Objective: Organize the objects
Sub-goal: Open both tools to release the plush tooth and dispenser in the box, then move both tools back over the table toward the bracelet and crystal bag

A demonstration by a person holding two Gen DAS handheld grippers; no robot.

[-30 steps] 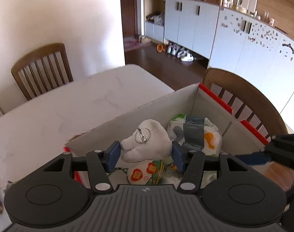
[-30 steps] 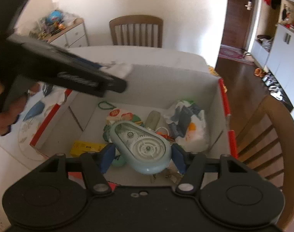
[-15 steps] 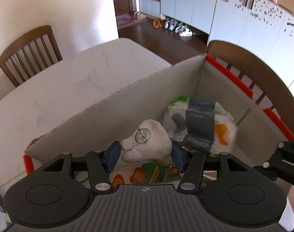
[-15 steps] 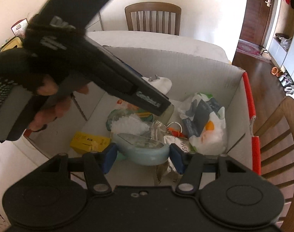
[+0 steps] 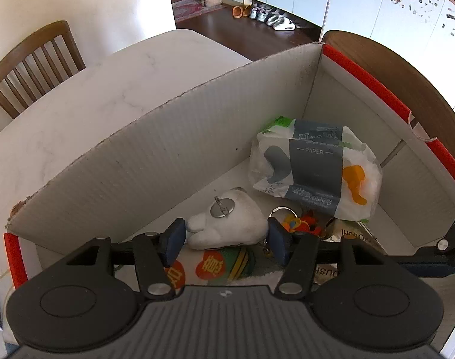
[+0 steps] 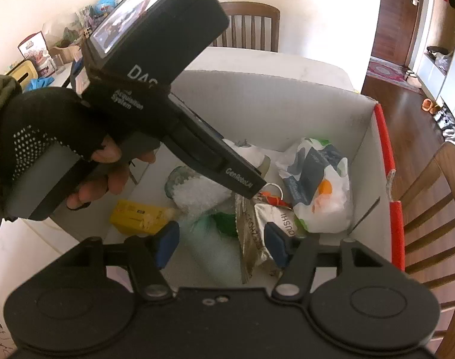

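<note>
My left gripper [image 5: 227, 239] is shut on a white tooth-shaped plush [image 5: 227, 224] with a metal ring and holds it low inside the cardboard box [image 5: 167, 149]. My right gripper [image 6: 221, 240] is open and empty above the box [image 6: 287, 101]; a pale blue tape dispenser [image 6: 215, 245] lies blurred below its fingers on the box floor. The left gripper's body [image 6: 155, 89] crosses the right wrist view, and the plush [image 6: 248, 154] shows at its tip.
In the box lie a tissue pack [image 5: 314, 170], a yellow packet [image 6: 137, 217], a silver snack bag [image 6: 263, 233], an orange key ring [image 5: 299, 223] and a colourful pouch [image 5: 215, 266]. Wooden chairs [image 5: 33, 65] stand around the white table [image 5: 93, 95].
The right gripper has opened and dropped the blue tape dispenser into the box. The left gripper has lowered the plush deeper into the box.
</note>
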